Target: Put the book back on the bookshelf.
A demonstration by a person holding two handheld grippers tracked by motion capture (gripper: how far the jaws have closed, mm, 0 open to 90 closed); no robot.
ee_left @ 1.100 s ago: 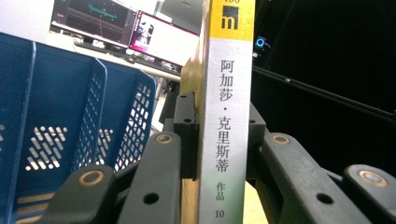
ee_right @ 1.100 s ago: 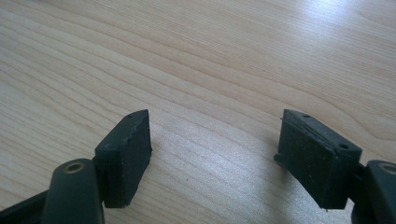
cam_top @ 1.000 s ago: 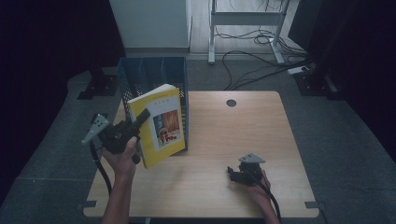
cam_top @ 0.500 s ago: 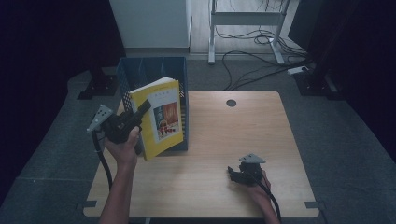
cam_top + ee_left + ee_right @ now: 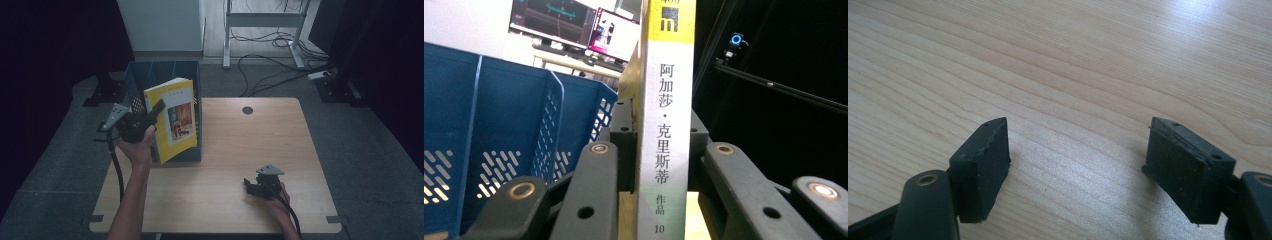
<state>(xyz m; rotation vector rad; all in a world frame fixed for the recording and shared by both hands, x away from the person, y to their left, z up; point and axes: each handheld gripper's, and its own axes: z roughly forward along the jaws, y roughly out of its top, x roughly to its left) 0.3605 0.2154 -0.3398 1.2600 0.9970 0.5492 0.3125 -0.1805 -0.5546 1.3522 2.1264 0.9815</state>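
A yellow paperback book [image 5: 175, 122] with a picture on its cover stands upright in the air, and my left gripper [image 5: 152, 112] is shut on its spine edge. In the left gripper view the white and yellow spine [image 5: 666, 140] with printed characters is clamped between the two black jaws of that gripper [image 5: 661, 117]. Behind the book stands an open blue plastic crate [image 5: 165, 67], whose slotted walls [image 5: 509, 135] show at the left. At the front right my right gripper [image 5: 250, 186] rests low on the wooden table [image 5: 260, 135]. Its jaws [image 5: 1078, 160] are open over bare wood [image 5: 1073, 60].
The crate sits at the table's far left corner. A round cable hole [image 5: 247, 110] marks the far edge. Beyond the table, cables [image 5: 270, 50] lie on the floor by a metal desk frame [image 5: 227, 35]. Monitors [image 5: 574, 25] glow in the distance.
My left hand has carried the book a little up and away, closer to the crate. The right gripper has stayed put on the table.
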